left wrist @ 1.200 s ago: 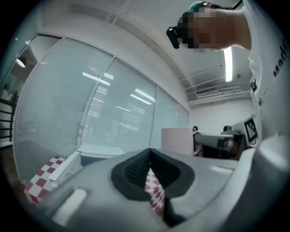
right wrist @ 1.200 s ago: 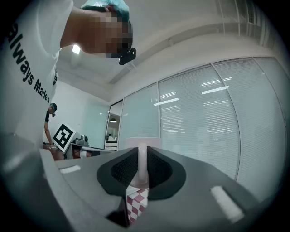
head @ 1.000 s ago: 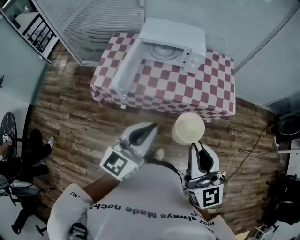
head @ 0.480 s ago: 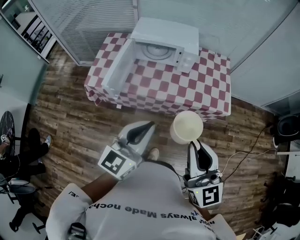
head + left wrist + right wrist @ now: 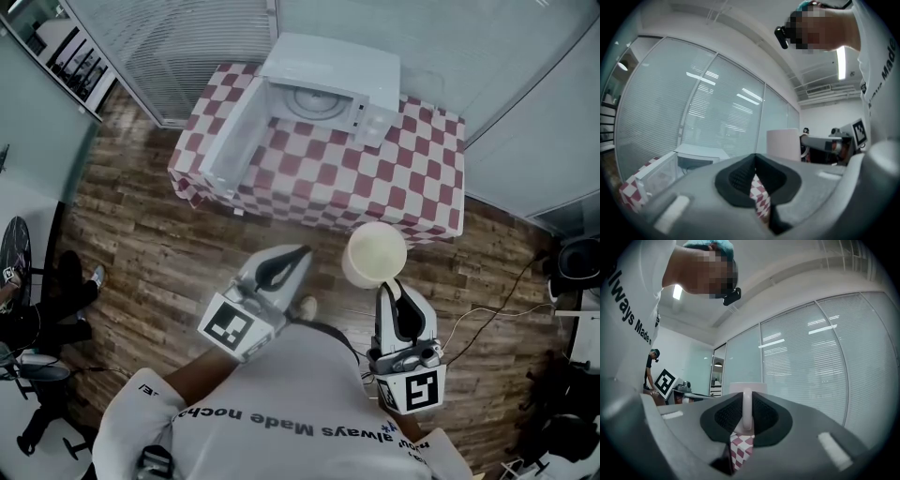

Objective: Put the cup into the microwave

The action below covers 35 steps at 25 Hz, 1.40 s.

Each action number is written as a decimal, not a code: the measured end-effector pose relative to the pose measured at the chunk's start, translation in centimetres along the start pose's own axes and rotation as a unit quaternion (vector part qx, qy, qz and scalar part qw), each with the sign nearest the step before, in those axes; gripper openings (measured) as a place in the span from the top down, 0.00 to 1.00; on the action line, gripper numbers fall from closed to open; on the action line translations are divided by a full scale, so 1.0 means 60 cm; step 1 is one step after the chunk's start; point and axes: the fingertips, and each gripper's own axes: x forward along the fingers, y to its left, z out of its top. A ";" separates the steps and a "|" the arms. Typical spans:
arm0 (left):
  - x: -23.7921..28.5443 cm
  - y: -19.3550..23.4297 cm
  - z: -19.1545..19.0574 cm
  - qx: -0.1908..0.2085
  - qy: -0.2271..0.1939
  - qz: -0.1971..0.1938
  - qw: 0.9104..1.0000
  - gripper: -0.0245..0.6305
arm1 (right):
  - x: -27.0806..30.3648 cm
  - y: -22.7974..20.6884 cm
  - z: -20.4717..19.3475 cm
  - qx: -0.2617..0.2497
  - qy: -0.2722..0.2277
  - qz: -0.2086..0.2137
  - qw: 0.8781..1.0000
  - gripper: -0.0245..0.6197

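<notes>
Microwave (image 5: pixel 328 89) on table (image 5: pixel 412 178), cup (image 5: pixel 375 253) out front
Microwave's at 12 o'clock, door (image 5: pixel 230 141) swung toward 9; cup hangs short of the table's near edge, left gripper (image 5: pixel 298 253) at its 9.

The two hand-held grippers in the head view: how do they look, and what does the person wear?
The left hand-held gripper and the right hand-held gripper have light grey wedge-shaped shells with black ribbed pads inside. Each carries a white cube with black square markers: the left cube, the right cube. The person wears a white short-sleeved shirt with dark lettering.
</notes>
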 end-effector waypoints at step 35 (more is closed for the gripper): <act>0.115 0.441 0.045 -0.020 0.004 -0.032 0.999 0.96 | 0.461 -0.018 -0.033 -0.014 0.018 -0.027 0.999 0.90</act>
